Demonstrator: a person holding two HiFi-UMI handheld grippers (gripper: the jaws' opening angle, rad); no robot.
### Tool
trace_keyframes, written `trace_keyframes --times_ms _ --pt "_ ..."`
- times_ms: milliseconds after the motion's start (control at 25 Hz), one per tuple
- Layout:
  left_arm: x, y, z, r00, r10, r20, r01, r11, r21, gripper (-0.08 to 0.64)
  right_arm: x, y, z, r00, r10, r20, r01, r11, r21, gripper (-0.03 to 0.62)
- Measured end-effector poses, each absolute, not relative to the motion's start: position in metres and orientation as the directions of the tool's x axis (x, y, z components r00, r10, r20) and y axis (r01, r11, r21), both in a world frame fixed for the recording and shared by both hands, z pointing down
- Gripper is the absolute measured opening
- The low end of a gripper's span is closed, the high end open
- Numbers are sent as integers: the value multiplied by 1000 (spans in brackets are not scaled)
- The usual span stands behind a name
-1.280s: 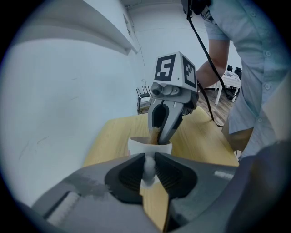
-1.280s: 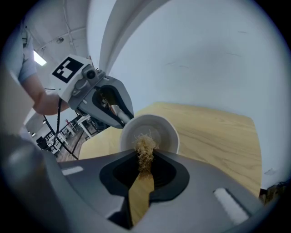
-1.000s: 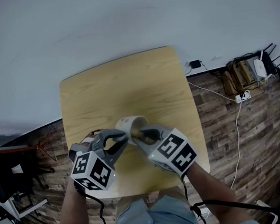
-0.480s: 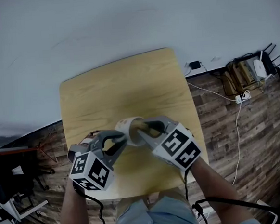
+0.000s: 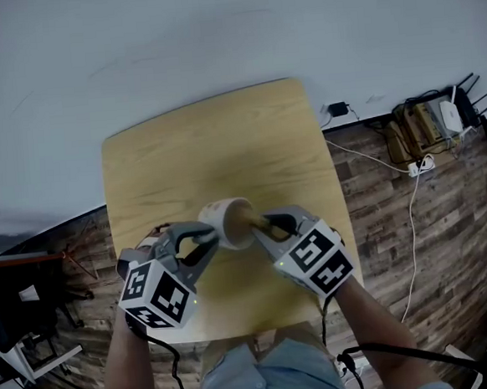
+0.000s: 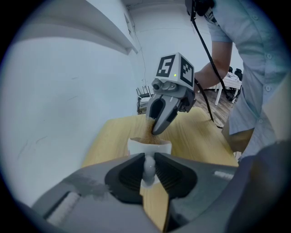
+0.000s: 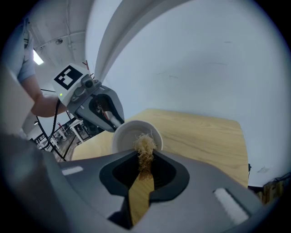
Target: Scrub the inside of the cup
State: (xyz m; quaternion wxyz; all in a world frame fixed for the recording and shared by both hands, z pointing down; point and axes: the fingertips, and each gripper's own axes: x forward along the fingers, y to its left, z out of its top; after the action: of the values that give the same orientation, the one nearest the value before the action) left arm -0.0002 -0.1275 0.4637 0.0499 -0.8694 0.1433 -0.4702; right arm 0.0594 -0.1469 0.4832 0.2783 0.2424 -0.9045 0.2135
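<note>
Left gripper [image 6: 149, 167]: jaws clamped narrow on the handle of the white cup [image 5: 226, 223]. The cup is tilted over the wooden table [image 5: 206, 142], toward its 6 o'clock edge in the head view, mouth facing about 4 o'clock. Right gripper [image 7: 144, 164]: jaws pinched on the brush [image 7: 145, 152], its bristles in the cup's mouth.

a pale wooden surface [image 5: 223, 149], squarish with rounded corners, spreads under the left fingers [image 5: 188, 231] and the right fingers [image 5: 289, 215] and runs well beyond their tips. past its far edge, ahead of the fingers, rises a white wall [image 5: 214, 32]. behind the fingers and off to the right, it stands on a dark plank floor [image 5: 398, 244].
</note>
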Motion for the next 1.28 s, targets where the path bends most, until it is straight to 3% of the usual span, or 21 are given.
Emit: trace_keyframes --times_ms 240,480,960,1280 --pt "3 -124 464 513 -297 805 -191 -954 -230 95 51 -121 483 -722 -289 629 -566 770 -295 57" --pt "2 -121 464 509 -285 812 -175 -958 -226 95 33 -119 460 -813 -241 530 -503 749 -432 57" --pt "3 -122 463 514 -285 809 -175 -958 -227 95 56 -156 446 -782 -324 533 -512 821 -252 57" --pt "2 -122 463 510 -301 806 -178 -953 -244 95 74 -155 472 -751 -335 570 -540 808 -237 57"
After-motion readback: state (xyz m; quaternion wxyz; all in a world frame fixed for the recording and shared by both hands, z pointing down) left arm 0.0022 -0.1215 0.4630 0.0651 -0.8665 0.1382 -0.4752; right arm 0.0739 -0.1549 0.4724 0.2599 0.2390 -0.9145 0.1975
